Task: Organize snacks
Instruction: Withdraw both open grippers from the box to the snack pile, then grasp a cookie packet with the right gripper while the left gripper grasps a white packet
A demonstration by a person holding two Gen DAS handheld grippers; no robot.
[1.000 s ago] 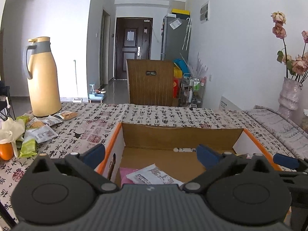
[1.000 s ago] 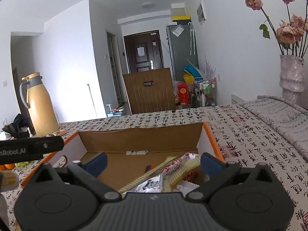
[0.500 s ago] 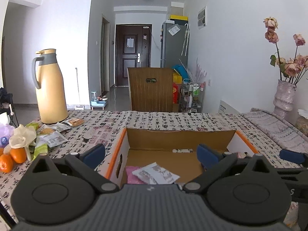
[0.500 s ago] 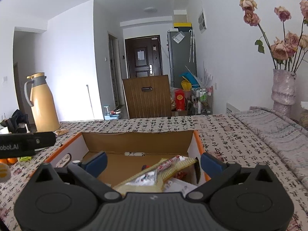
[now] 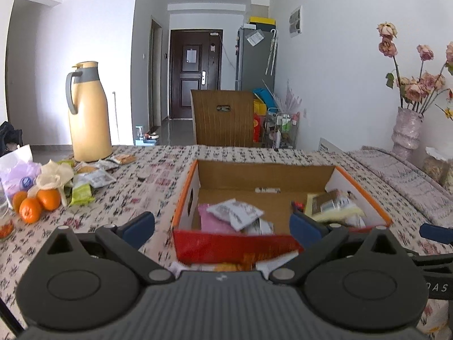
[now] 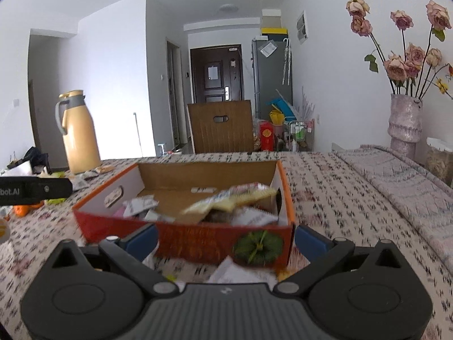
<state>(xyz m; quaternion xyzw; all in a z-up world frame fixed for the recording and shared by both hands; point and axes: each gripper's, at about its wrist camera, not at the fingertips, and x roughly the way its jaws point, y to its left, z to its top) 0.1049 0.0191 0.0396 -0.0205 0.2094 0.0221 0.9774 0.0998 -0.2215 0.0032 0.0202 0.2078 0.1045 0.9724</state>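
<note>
An open cardboard box [image 5: 187, 198] [image 6: 283, 187] with orange rim and red front sits on the patterned tablecloth. Inside lie a pink packet [image 5: 211, 221], a white packet [image 5: 235, 212] and yellow-and-white packets [image 5: 331, 206] [image 6: 229, 198]. Loose snack packets [image 5: 90, 178] lie at the far left near a yellow thermos. More packets [image 6: 237, 272] lie just in front of the box. My left gripper [image 5: 223, 226] is open before the box's front wall, holding nothing. My right gripper [image 6: 226, 240] is open too, just short of the box's front, empty.
A tall yellow thermos [image 5: 87, 116] [image 6: 78, 133] stands at the back left. Oranges [image 5: 36, 202] and a plastic bag [image 5: 17, 167] lie at the left edge. A vase of dried roses [image 6: 403, 121] stands at the right. A wooden chair [image 5: 223, 121] stands behind the table.
Both grippers have drawn back and risen from over the box; its red front wall now shows. The packets seen between the right fingers earlier now rest in the box.
</note>
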